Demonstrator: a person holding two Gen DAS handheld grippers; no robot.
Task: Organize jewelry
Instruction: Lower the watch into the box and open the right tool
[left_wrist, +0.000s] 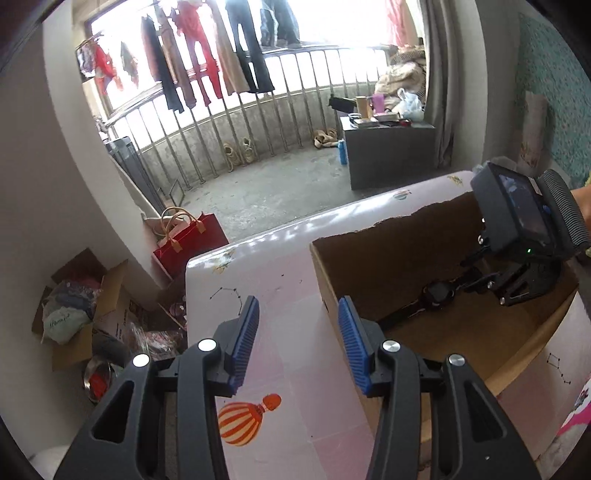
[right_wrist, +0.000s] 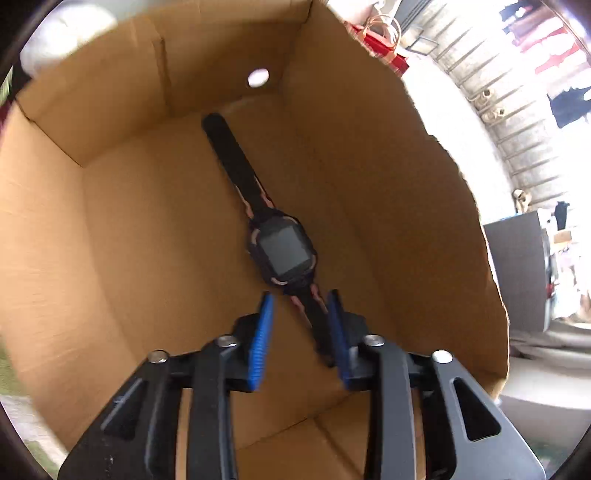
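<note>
1. We see the black square-faced wristwatch with pink trim (right_wrist: 282, 254) lying flat on the floor of the open brown cardboard box (right_wrist: 110, 206).
2. Our right hand-held gripper (right_wrist: 301, 325) sits inside the box, released, its blue pads either side of the near strap without pinching it.
3. Our left hand-held gripper (left_wrist: 297, 339) hangs released over the pink balloon-print desk (left_wrist: 280, 332), empty.
4. We judge the watch stored; no other jewelry shows.

The left wrist camera sits low over the near left part of the table (left_wrist: 280, 295), looking past the cardboard box (left_wrist: 454, 332) toward a far balcony, while the right wrist camera looks down close into that same box (right_wrist: 110, 229), which both views share.
</note>
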